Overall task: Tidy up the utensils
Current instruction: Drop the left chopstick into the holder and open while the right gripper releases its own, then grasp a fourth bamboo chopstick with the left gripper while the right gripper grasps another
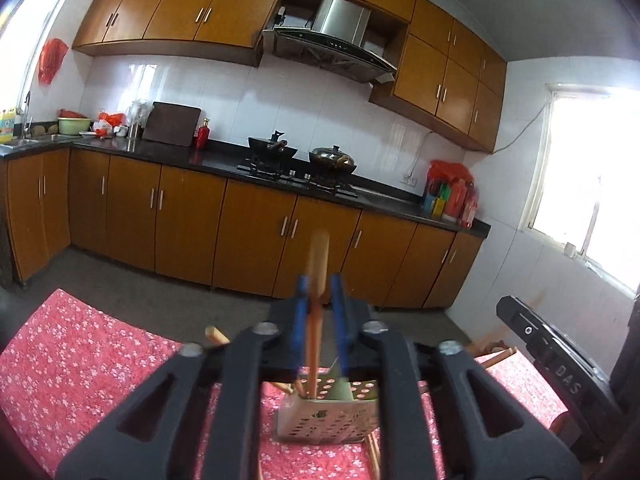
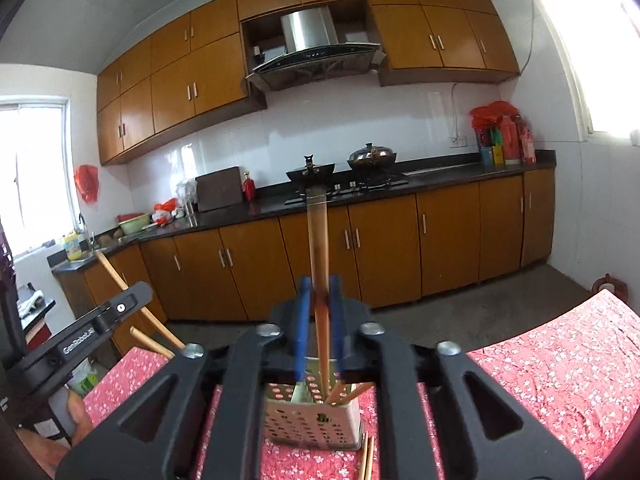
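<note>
Left-wrist view: the left gripper (image 1: 320,292) points across a table toward a kitchen wall. Its blue fingers (image 1: 300,312) stand narrowly parted, with a blurred wooden utensil handle (image 1: 319,264) upright in the gap; whether the pads press on it cannot be told. The handle's lower end drops into a perforated metal utensil holder (image 1: 328,420), which stands on a red floral tablecloth (image 1: 88,352) directly below the tool. Loose chopsticks (image 1: 374,456) lie just beside the holder's base. The other tool's black body (image 1: 560,364) crosses the right edge.

Right-wrist view: the right gripper (image 2: 320,296) shows the same arrangement. A long, blurred brown handle (image 2: 319,248) rises between its slightly parted fingers (image 2: 303,320); the right pad appears to touch it, the left stands clear. Its foot sits in the holder (image 2: 316,420), beside other wooden sticks (image 2: 348,392) leaning in the same compartment. More chopsticks (image 2: 366,456) lie on the cloth (image 2: 560,376) at the holder's right.

Background: wooden cabinets (image 2: 380,248), a dark counter (image 2: 440,174) with two pans (image 2: 372,156) on a hob, and a range hood (image 2: 312,52) above.
</note>
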